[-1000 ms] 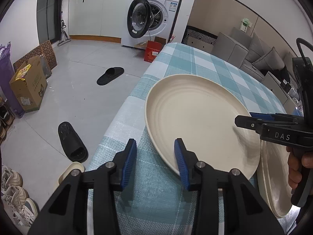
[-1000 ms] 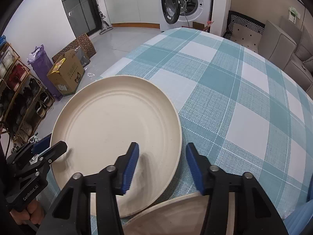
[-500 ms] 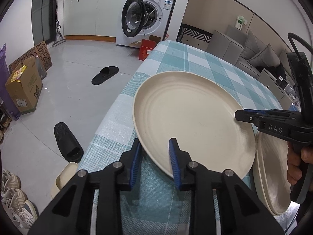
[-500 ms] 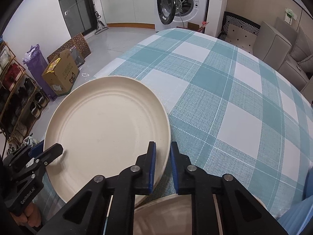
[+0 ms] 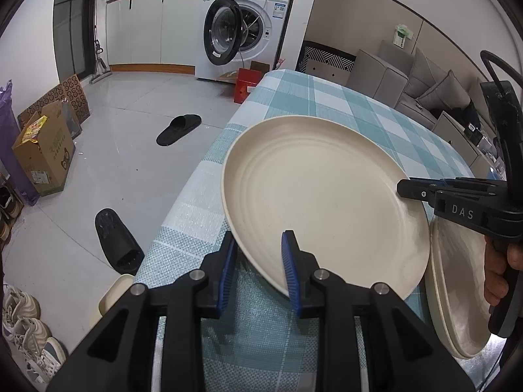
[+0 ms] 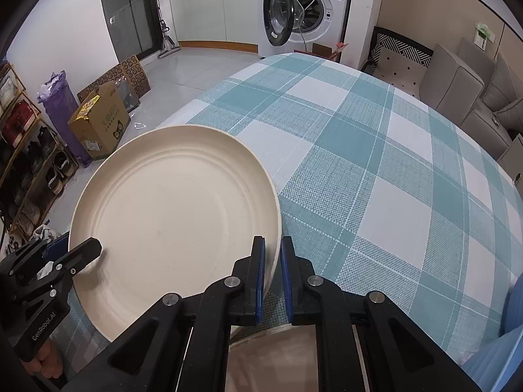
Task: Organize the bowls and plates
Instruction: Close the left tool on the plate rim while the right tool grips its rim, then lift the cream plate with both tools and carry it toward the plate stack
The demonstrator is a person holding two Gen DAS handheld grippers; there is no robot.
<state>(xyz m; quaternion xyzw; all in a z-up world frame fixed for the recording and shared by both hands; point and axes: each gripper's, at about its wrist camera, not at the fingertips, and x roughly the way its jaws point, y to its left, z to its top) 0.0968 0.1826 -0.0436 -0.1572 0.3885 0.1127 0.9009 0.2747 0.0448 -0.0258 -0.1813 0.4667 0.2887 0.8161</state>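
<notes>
Left wrist view: cream plate (image 5: 323, 192) faces up, tilted, both grippers (image 5: 258, 268) (image 6: 270, 268) pinching its rim above the checked tablecloth (image 6: 376, 170); washing machine (image 5: 242, 29) beyond.

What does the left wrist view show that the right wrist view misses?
Only the left wrist view: two black slippers on the floor. Only the right wrist view: a shoe rack. Both: the cream plate, gripped at its rim by the left gripper and right gripper, a second plate, the washing machine.
</notes>
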